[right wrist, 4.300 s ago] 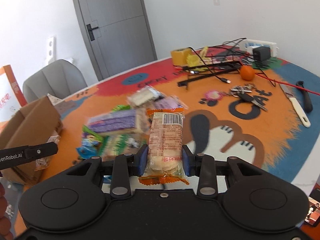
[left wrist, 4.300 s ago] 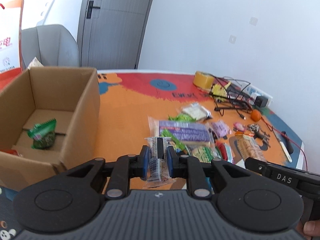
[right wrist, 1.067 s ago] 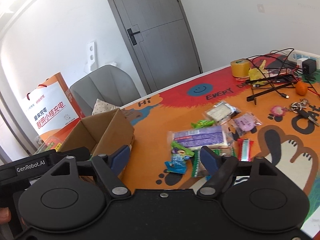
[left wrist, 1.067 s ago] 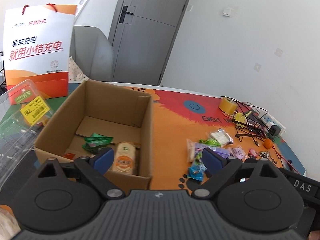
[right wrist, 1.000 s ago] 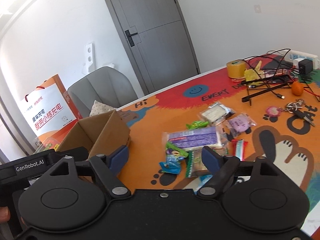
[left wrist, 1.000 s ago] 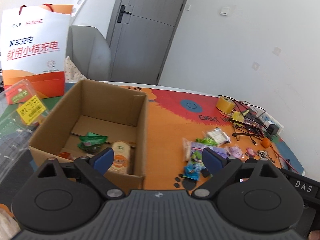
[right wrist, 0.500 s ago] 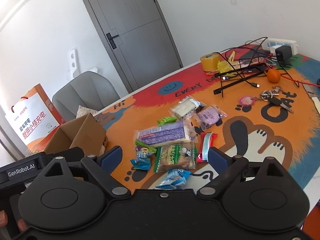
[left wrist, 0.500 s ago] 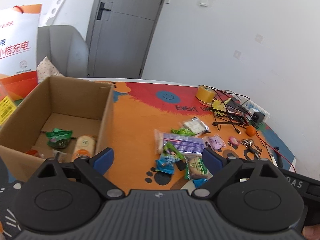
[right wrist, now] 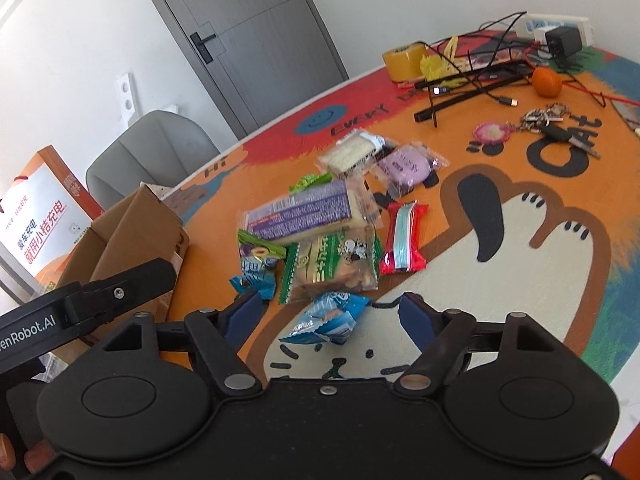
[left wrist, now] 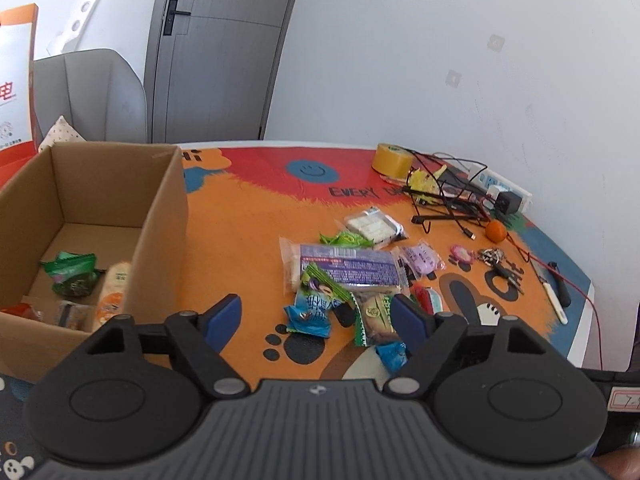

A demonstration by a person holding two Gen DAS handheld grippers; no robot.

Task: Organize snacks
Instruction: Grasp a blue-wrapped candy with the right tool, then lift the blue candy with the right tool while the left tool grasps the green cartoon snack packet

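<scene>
A cardboard box [left wrist: 160,208] stands at the left with a green packet [left wrist: 72,276] and an orange-white biscuit packet [left wrist: 114,292] inside. Loose snacks lie on the orange mat to its right, among them a long purple packet [left wrist: 348,268]. My left gripper [left wrist: 316,316] hovers over a small blue packet [left wrist: 310,314], jaws closing with nothing pressed. My right gripper [right wrist: 330,314] is low over another blue packet [right wrist: 328,320], which lies between its closing jaws without touching the pads. Just beyond it are a green-white packet [right wrist: 332,264] and a red packet [right wrist: 402,242].
Far right on the table are a yellow tape roll [left wrist: 390,158], tangled cables [left wrist: 448,204], a power strip [left wrist: 500,190], an orange [left wrist: 496,231], keys [left wrist: 494,258] and a knife [left wrist: 554,300]. A grey chair [left wrist: 92,96] and a paper bag [right wrist: 44,216] stand behind the box.
Both grippers held packets several seconds ago and are now empty. Over the last second they swung from the box toward the snack pile, sank lower, and their jaws narrowed.
</scene>
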